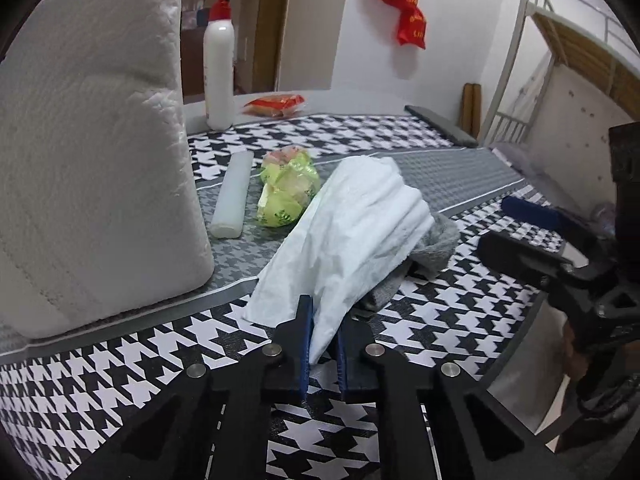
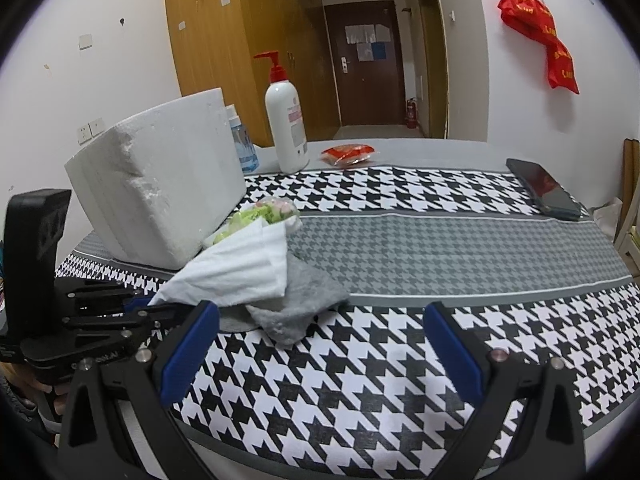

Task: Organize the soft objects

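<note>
My left gripper (image 1: 323, 322) is shut on the near corner of a white folded cloth (image 1: 352, 236), which lies draped over a grey fleece cloth (image 1: 434, 246) on the houndstooth tablecloth (image 1: 120, 364). In the right wrist view the white cloth (image 2: 240, 268) sits on top of the grey cloth (image 2: 296, 300), with the left gripper (image 2: 138, 304) at its left corner. My right gripper (image 2: 320, 320) is open and empty, just in front of the grey cloth. A crumpled green plastic bag (image 1: 288, 188) lies behind the cloths.
A white foam box (image 1: 92, 140) (image 2: 160, 184) stands at the left. A white tube (image 1: 232, 194), a pump bottle (image 1: 219, 60) (image 2: 286, 120), a red packet (image 2: 347, 153), a blue bottle (image 2: 240, 144) and a dark phone (image 2: 546, 190) are on the table.
</note>
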The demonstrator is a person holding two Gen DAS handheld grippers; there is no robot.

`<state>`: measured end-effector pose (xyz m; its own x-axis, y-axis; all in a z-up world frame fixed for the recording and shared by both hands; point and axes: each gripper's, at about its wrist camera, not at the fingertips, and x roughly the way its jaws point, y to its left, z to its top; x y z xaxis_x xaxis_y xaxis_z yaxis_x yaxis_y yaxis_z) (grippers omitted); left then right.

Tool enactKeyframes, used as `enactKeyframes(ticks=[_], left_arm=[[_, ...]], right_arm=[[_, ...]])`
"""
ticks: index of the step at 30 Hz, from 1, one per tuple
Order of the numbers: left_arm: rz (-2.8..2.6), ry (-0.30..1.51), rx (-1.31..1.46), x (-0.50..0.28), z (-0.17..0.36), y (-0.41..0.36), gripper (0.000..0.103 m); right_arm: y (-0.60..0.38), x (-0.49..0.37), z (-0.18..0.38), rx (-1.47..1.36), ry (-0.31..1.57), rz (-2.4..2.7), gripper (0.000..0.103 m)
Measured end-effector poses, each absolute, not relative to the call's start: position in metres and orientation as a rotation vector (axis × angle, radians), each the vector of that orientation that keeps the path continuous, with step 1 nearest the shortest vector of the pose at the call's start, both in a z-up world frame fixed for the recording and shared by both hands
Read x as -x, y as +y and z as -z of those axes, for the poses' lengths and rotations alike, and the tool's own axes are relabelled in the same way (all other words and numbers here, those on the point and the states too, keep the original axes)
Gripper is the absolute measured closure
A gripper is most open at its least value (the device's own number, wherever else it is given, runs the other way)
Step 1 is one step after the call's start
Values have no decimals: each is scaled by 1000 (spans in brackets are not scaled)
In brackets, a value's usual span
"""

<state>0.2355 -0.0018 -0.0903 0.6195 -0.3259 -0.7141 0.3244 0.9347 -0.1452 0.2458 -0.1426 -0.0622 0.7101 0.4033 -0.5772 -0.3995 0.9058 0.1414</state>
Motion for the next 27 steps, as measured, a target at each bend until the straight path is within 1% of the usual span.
enactKeyframes(ticks=[13, 20, 24, 26, 27], left_arm=[[375, 733, 24, -213, 71, 21, 94], [367, 733, 26, -205, 72, 31, 94], [378, 763, 26, -205, 78, 30, 94], [379, 769, 1, -203, 81, 27, 91], [377, 771, -4, -201, 81, 27, 82]], right_arm=[[-122, -244, 64, 43, 669, -467, 0], [-106, -242, 67, 62, 694, -504, 0], [-96, -242, 69, 84, 707, -516, 0], [-93, -242, 69, 91, 706, -516, 0], [-94, -241, 68, 92, 702, -512, 0]])
